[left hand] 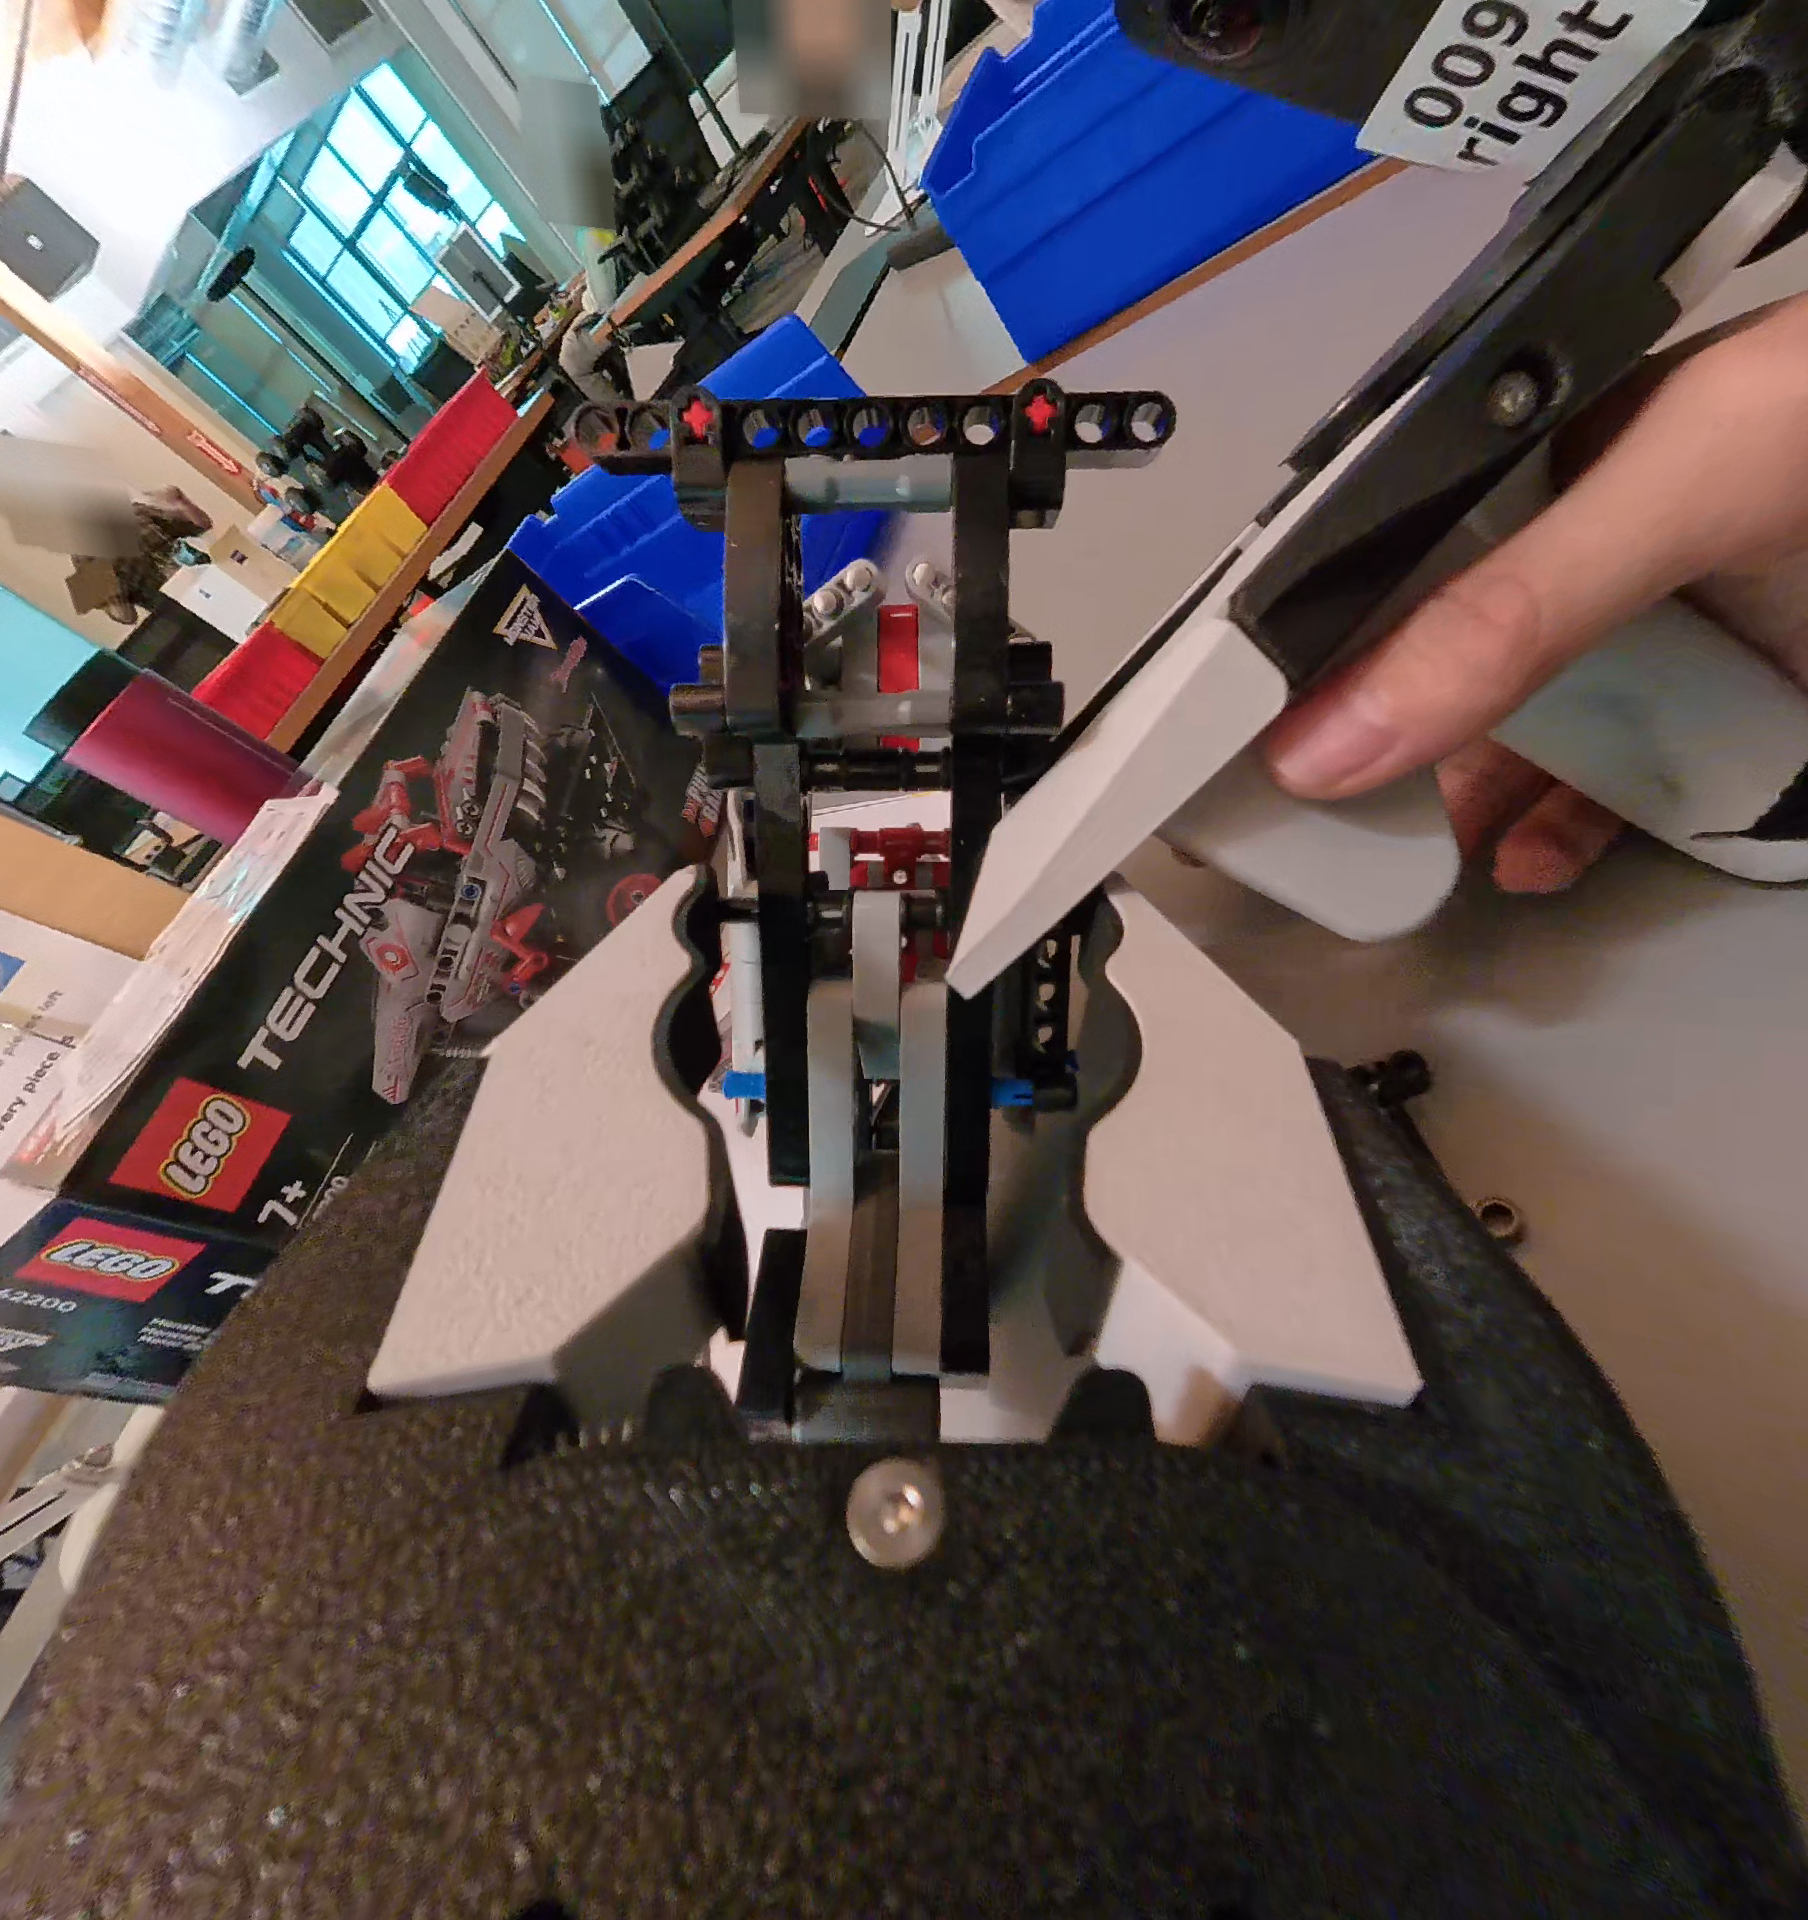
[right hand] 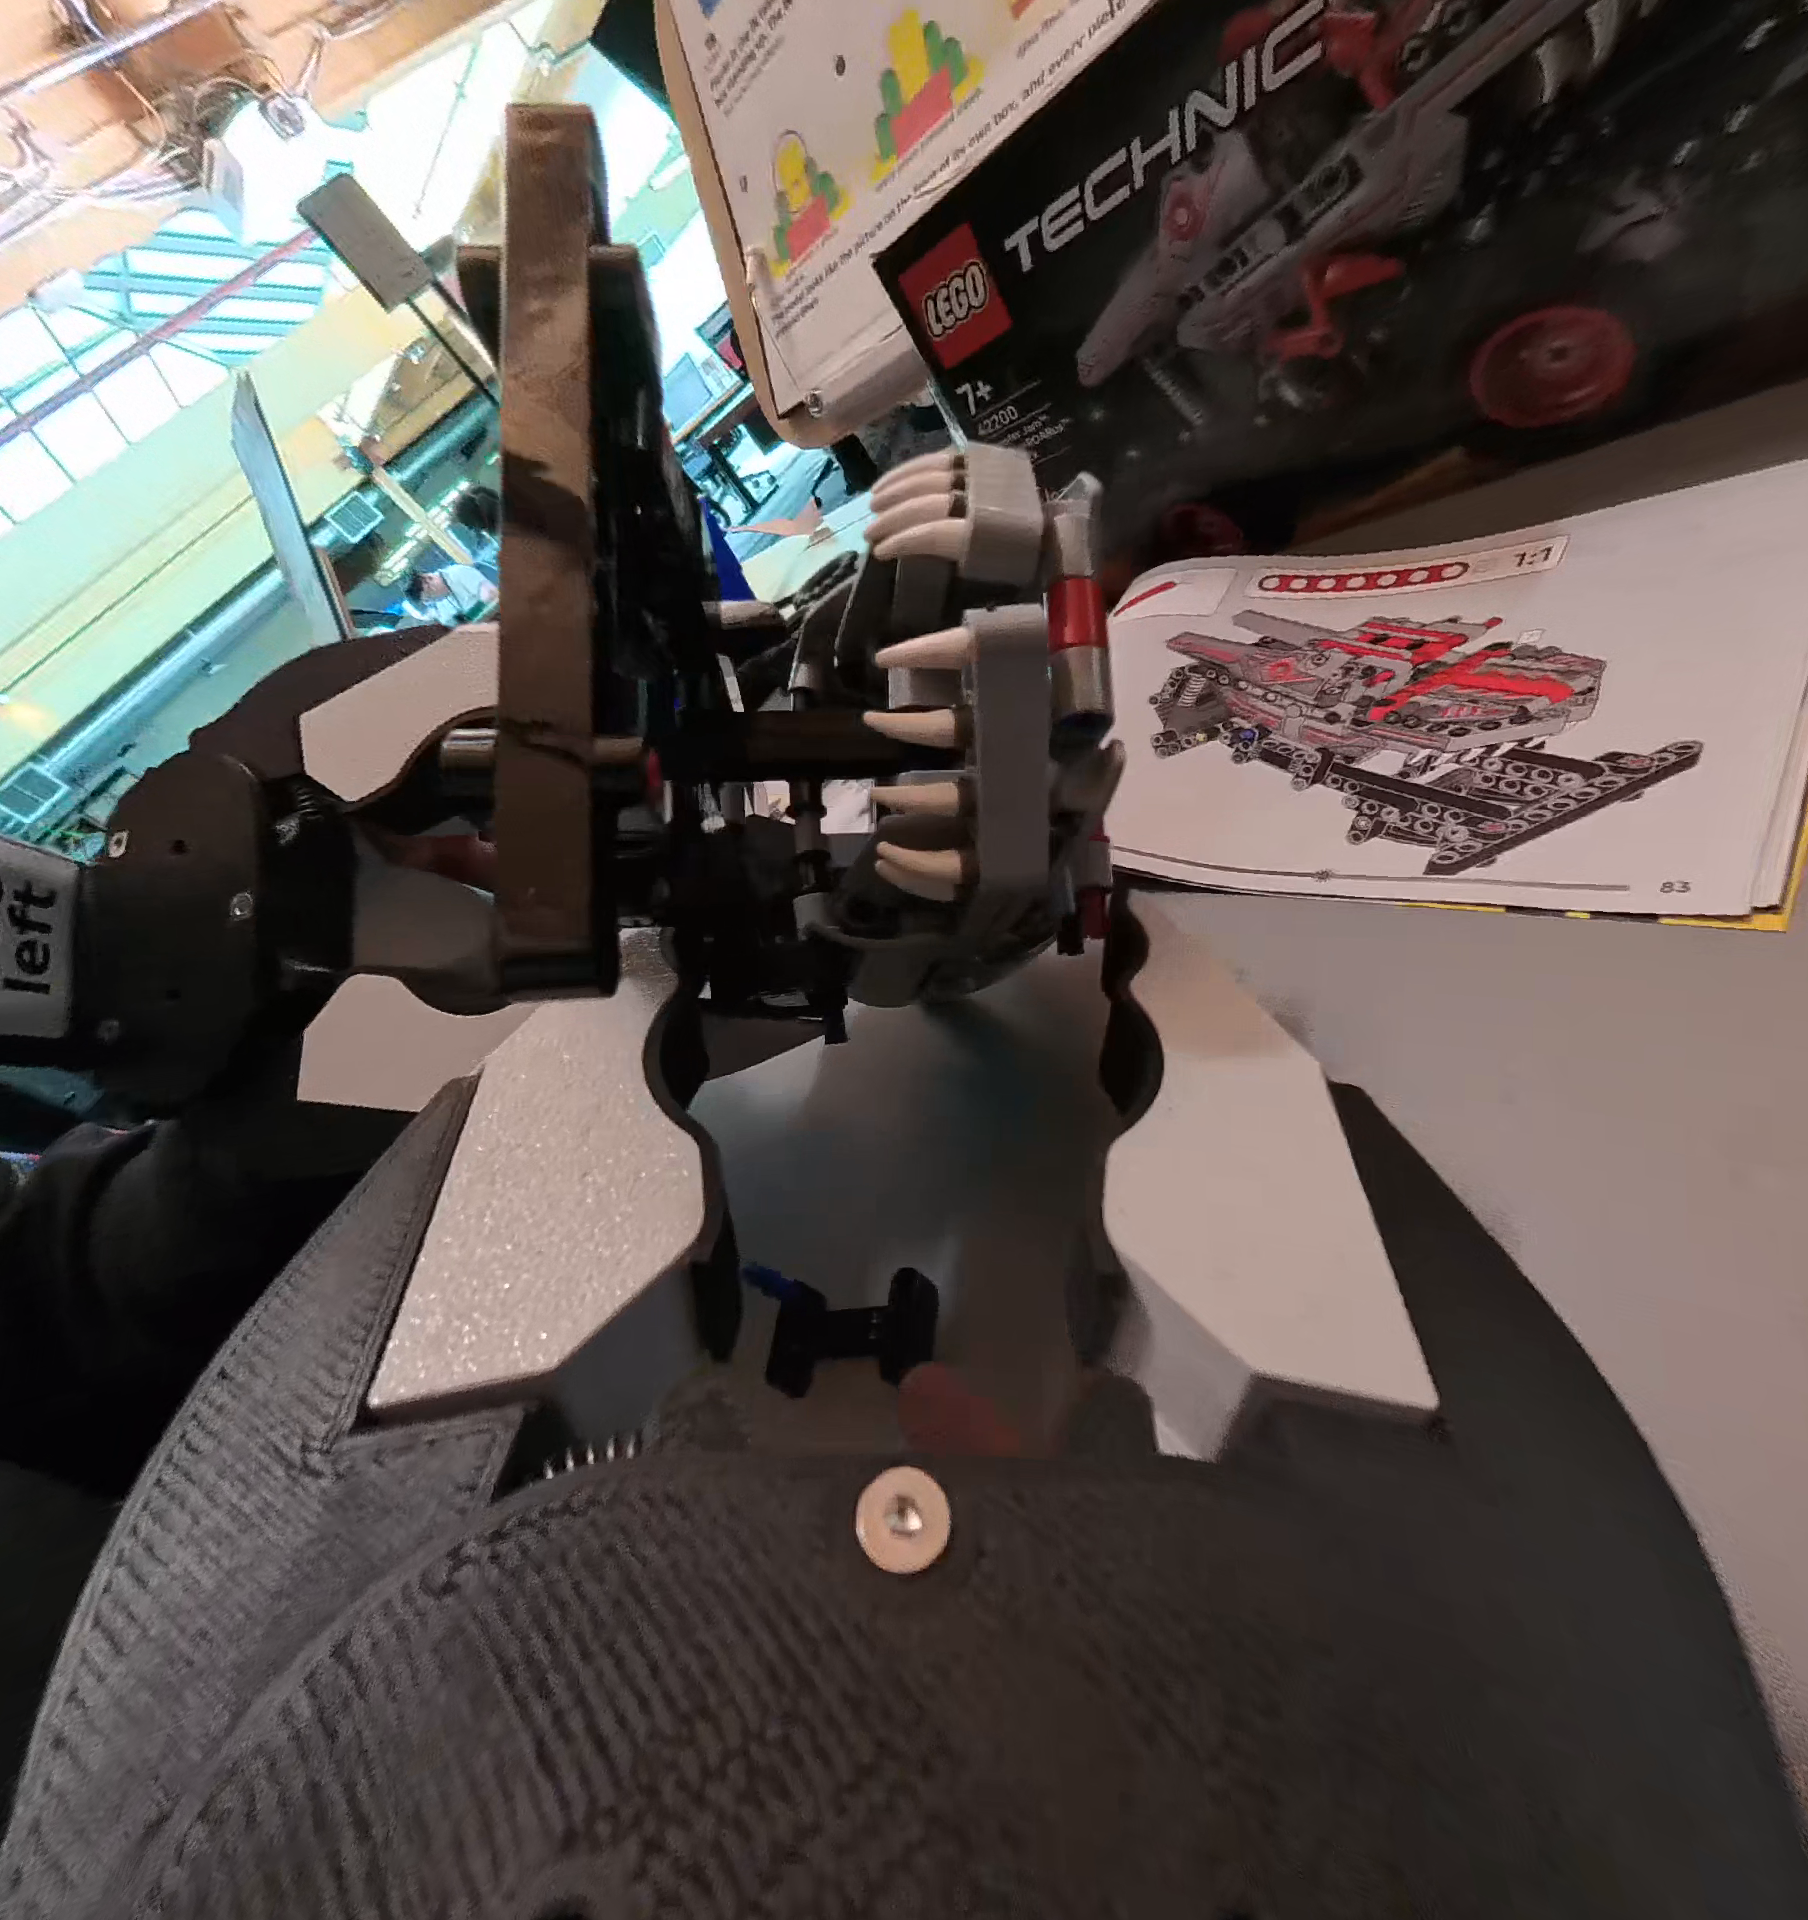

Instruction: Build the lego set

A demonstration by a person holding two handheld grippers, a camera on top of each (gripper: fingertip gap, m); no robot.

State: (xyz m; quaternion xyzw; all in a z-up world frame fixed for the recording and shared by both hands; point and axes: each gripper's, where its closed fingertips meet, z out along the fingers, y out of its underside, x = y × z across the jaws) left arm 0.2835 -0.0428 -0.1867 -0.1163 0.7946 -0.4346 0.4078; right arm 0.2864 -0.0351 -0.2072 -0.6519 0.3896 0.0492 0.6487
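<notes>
Black-framed lego chassis (left hand: 869, 790) sits clamped in the left claw (left hand: 895, 997), while the right claw (right hand: 900, 997) stands open and empty beside its toothed end, above the grey surface (left hand: 1502, 1039).

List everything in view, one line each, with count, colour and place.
Lego model: one, black, grey and red, held upright between the left jaws.
Set box: one, dark with a red logo, left of the model.
Instruction booklet: one, white, open on the table right of the model.
Storage bins: several, blue, behind the model.
Small black part: one, between the right jaws; grip unclear.
Table: one, grey.
Left gripper: black and white, shut on the model.
Right gripper: black and white, beside the model.
Hand: one, holding the right gripper.
</notes>
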